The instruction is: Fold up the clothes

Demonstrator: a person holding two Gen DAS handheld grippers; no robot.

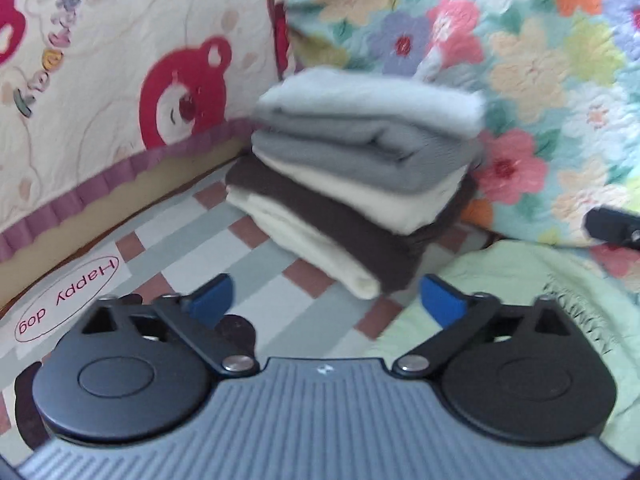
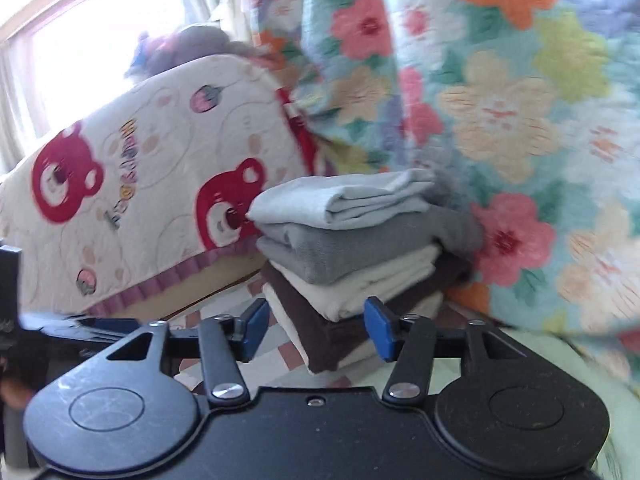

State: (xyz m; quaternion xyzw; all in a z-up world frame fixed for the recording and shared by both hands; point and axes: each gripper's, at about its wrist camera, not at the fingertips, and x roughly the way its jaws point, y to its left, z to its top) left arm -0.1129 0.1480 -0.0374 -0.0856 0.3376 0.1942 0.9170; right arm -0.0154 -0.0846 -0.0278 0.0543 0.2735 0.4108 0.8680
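Both sets of jaws stand wide apart and hold nothing, the left gripper (image 1: 326, 298) and right gripper (image 2: 316, 328) each hanging above a checked sheet (image 1: 224, 248) and facing a stack of folded clothes (image 1: 360, 184). That stack, pale grey on top with darker grey, cream and dark brown layers beneath, sits in the corner between a bear-print cover (image 1: 120, 80) and a floral quilt (image 1: 540, 60). A light green garment (image 1: 520, 280) lies flat just beside the stack, under the left gripper's right finger.
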